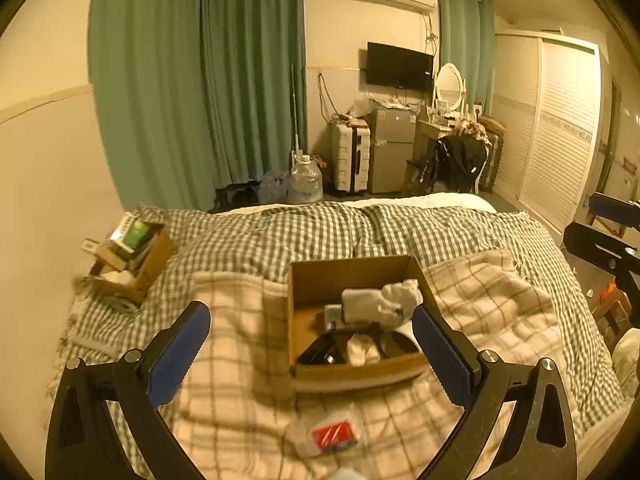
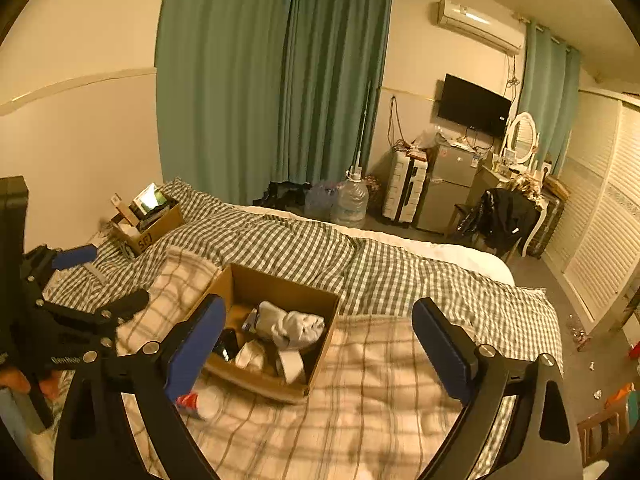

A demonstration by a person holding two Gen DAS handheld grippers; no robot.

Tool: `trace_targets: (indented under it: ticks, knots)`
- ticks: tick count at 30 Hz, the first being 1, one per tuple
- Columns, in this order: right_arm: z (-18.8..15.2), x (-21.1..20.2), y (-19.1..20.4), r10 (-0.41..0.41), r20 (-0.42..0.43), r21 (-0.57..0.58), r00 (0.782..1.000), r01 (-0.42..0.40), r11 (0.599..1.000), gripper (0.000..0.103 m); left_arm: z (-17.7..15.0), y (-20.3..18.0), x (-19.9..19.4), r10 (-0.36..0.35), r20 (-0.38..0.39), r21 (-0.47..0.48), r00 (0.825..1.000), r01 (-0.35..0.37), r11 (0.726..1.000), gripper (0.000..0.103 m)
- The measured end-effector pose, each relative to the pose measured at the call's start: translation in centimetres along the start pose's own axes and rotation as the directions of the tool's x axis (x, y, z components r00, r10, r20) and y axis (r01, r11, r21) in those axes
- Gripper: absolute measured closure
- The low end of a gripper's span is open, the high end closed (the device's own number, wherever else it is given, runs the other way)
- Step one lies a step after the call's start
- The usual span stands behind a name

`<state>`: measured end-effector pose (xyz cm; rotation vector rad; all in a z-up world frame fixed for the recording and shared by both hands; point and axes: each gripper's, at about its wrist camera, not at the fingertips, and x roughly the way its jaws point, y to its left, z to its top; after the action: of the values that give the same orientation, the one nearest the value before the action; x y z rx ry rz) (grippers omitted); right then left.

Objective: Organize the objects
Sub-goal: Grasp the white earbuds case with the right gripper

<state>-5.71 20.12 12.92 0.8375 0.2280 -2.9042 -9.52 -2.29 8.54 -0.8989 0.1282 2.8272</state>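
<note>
An open cardboard box (image 1: 308, 344) sits on the plaid blanket in the middle of the bed; it also shows in the right wrist view (image 2: 320, 356). Inside lie a white-grey cloth (image 1: 380, 300), a dark shiny object (image 1: 320, 352) and other small items. My left gripper (image 1: 312, 340) is open and empty, its blue pads spread wide above the box's near side. My right gripper (image 2: 320, 336) is open and empty, just right of the box. A red and white packet (image 1: 334, 434) lies on the blanket in front of the box.
A second cardboard box (image 1: 136, 256) full of items sits at the bed's far left by the wall. The bed has a green checked duvet (image 1: 320, 228). Beyond it stand a water jug (image 1: 306, 180), suitcase (image 1: 352, 156), small fridge, dressing table and wardrobe.
</note>
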Motion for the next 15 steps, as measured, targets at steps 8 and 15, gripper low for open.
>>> trace_targets:
  ticks: [8,15]
  knots:
    - [-6.9,-0.9,2.9,0.015,-0.054,0.062,0.998,-0.011,0.998,0.007,-7.6,2.9,-1.9,0.095,-0.040,-0.070,0.995,-0.097,0.993,0.000]
    - [-14.3,4.1,6.9,0.053,-0.121,0.066,0.991,-0.046,0.997,0.007,-15.6,3.7,1.6,0.132,-0.121,-0.111,0.984,-0.146,0.983,0.000]
